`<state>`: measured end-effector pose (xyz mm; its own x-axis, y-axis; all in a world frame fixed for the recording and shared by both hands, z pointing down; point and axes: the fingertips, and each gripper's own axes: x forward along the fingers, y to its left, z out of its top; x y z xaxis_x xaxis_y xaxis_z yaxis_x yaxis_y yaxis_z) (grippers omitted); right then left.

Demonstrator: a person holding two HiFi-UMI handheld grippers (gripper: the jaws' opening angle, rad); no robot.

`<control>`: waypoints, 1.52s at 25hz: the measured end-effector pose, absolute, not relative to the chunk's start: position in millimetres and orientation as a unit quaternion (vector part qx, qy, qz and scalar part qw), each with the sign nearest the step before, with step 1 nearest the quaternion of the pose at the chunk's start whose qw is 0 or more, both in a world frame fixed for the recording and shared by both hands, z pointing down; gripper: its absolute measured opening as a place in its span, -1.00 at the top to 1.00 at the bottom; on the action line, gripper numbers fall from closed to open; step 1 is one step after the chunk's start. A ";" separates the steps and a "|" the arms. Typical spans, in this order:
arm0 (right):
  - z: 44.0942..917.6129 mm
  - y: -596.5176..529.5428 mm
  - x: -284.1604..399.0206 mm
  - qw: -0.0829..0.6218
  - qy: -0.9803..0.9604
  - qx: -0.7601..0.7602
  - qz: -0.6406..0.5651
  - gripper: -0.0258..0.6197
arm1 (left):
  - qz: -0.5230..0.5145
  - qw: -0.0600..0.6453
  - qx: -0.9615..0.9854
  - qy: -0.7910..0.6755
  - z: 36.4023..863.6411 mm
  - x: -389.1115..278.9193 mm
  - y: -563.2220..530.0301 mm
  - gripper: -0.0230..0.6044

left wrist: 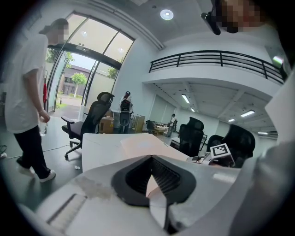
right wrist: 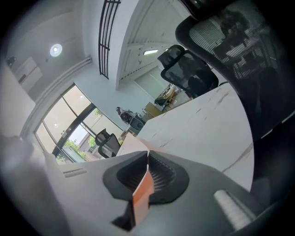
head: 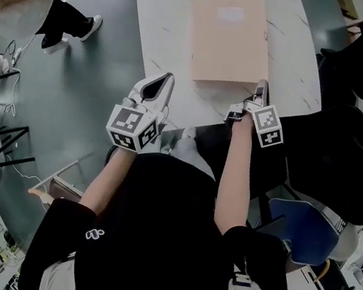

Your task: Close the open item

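- Pink box (head: 228, 37): flat on desk (head: 162, 14), lid down; closing judged complete.
- Left gripper (head: 169, 78), right gripper (head: 263, 87): at near desk edge, jaws together, gripping nothing.
- Next: probably only confirm lid seated flush.

This is an open-plan office in a tall, bright hall. A white marble-patterned table (head: 298, 64) stands on a smooth grey floor (head: 70, 108). Black mesh-backed swivel office chairs (head: 351, 162) crowd its right edge, and another black high-backed swivel chair (left wrist: 92, 120) stands beyond its far edge. Overhead runs a white mezzanine gallery with a black metal railing (left wrist: 216, 57), with long strip lights (left wrist: 186, 98) under it and a round recessed ceiling lamp (left wrist: 167, 14) above. A floor-to-ceiling glass front (left wrist: 80, 64) looks out on trees (daylight outside). Further back stand more cluttered desks (left wrist: 161, 125).
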<state>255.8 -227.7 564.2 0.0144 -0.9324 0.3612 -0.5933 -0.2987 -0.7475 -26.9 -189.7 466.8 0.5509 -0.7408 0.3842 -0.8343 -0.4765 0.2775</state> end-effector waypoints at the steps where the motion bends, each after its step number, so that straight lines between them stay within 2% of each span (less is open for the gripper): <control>1: 568.0 -227.7 258.0 0.187 0.555 -0.691 -0.424 0.88 | 0.107 0.221 0.852 -0.462 467.4 -27.3 -190.2 0.92; 11: 596.4 -227.6 269.6 0.082 0.548 -0.732 -0.397 0.84 | 0.110 0.225 0.851 -0.461 471.0 -28.8 -189.7 0.92; 28: 607.8 -234.6 269.1 -0.160 0.587 -0.745 -0.275 0.66 | 0.106 0.234 0.847 -0.465 475.3 -37.5 -187.6 0.92; 29: 607.6 -235.7 267.2 -0.181 0.591 -0.742 -0.261 0.67 | 0.106 0.234 0.847 -0.465 475.4 -37.6 -187.5 0.92; 30: 607.6 -237.2 264.2 -0.205 0.596 -0.738 -0.244 0.79 | 0.106 0.235 0.847 -0.465 475.6 -37.9 -187.5 0.92; 33: 606.0 -242.6 252.3 -0.270 0.606 -0.722 -0.194 0.95 | 0.105 0.236 0.847 -0.465 476.4 -39.1 -187.4 0.92; 38: 604.6 -250.2 242.5 -0.360 0.618 -0.686 -0.137 0.95 | 0.104 0.239 0.845 -0.467 478.4 -42.3 -186.5 0.92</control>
<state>242.5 -250.2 604.6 0.1990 -0.7489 0.6321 -0.9457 0.0223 0.3241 -42.3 -186.5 478.4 0.5413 -0.7403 0.3987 -0.8395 -0.4490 0.3061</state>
